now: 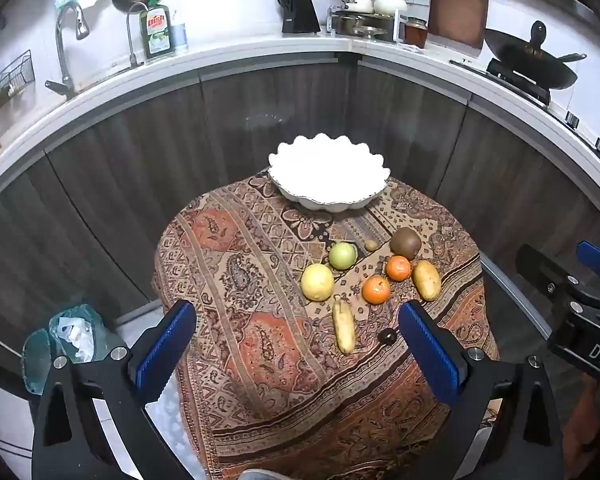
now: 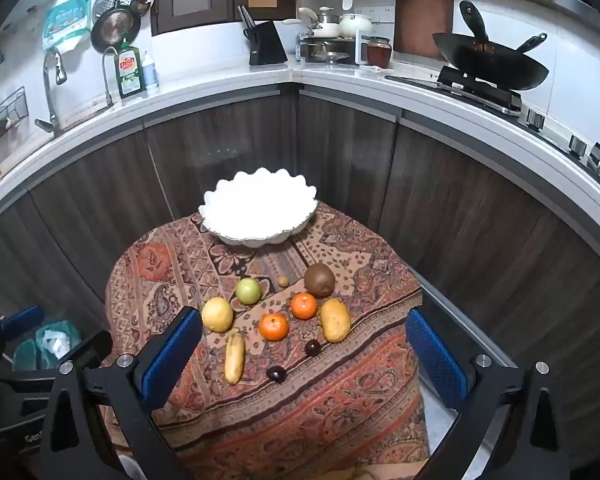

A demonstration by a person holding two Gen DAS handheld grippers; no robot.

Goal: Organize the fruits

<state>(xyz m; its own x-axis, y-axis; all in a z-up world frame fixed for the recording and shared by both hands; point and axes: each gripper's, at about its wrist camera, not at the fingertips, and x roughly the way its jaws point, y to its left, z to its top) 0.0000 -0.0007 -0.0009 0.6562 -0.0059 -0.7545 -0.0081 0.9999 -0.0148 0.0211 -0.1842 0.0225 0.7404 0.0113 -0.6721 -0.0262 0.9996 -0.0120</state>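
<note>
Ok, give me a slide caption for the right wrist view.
Open right gripper above patterned tablecloth; fruits lie loose before an empty white scalloped bowl.

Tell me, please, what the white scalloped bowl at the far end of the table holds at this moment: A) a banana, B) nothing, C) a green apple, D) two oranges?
B: the white scalloped bowl shows only its bare white inside, while the oranges, banana and green apple all lie on the patterned cloth in front of it.

Wok point(image 2: 493, 65), knife block point(image 2: 266, 45), dish soap point(image 2: 130, 73), maybe 2 taps.
</note>
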